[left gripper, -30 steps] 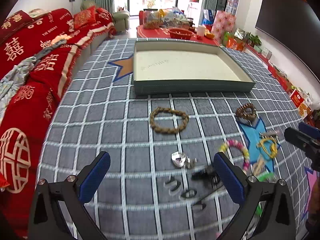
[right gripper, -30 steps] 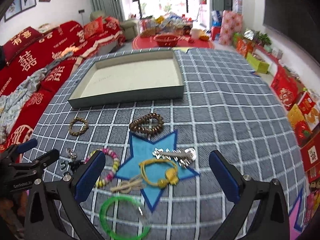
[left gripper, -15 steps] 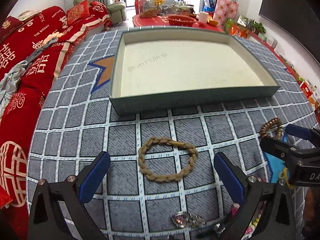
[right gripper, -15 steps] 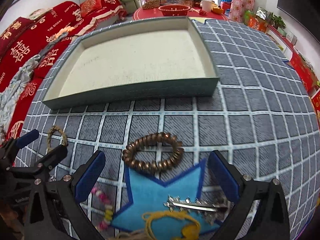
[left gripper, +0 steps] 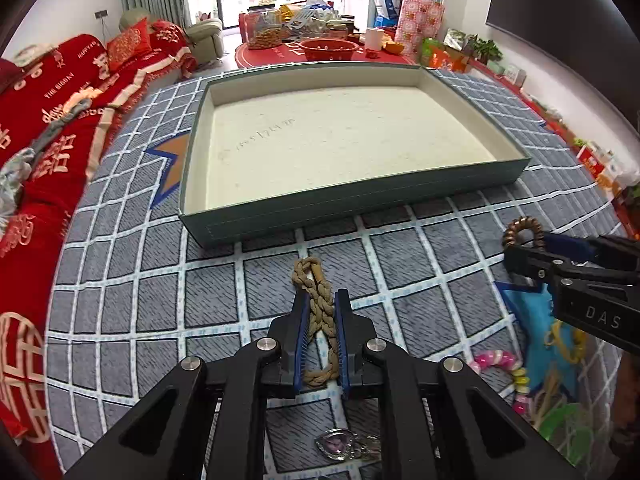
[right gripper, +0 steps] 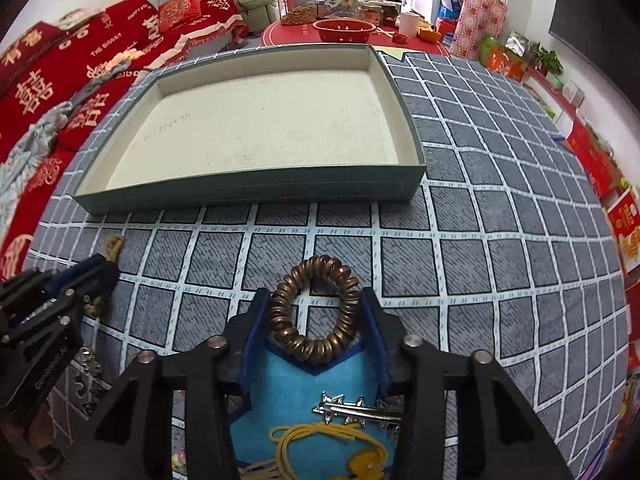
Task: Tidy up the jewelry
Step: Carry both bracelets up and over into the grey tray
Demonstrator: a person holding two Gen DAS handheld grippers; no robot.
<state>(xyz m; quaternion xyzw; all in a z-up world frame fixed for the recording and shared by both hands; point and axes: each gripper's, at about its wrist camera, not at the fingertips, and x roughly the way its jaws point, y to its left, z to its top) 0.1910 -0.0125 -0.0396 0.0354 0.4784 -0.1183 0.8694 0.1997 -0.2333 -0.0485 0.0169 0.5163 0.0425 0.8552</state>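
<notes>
My left gripper [left gripper: 320,300] is shut on a tan braided rope bracelet [left gripper: 316,280], squeezed flat on the checked cloth just before the empty green tray [left gripper: 360,212]. My right gripper [right gripper: 314,296] is closed around a brown beaded bracelet [right gripper: 312,320] at the tip of a blue star patch [right gripper: 304,408]; the pads touch its sides. The right gripper also shows at the right of the left wrist view [left gripper: 520,256] with the beaded bracelet [left gripper: 520,228]. The tray [right gripper: 256,192] lies straight ahead in the right wrist view.
A silver hair clip [right gripper: 356,404] and yellow cord [right gripper: 332,440] lie on the star. A pink bead bracelet [left gripper: 500,360], a green bangle [left gripper: 560,420] and a pendant [left gripper: 336,444] lie near me. A red sofa [left gripper: 48,120] runs along the left.
Both grippers moved forward and down over their bracelets and closed: the left on the rope bracelet, the right on the beaded one.
</notes>
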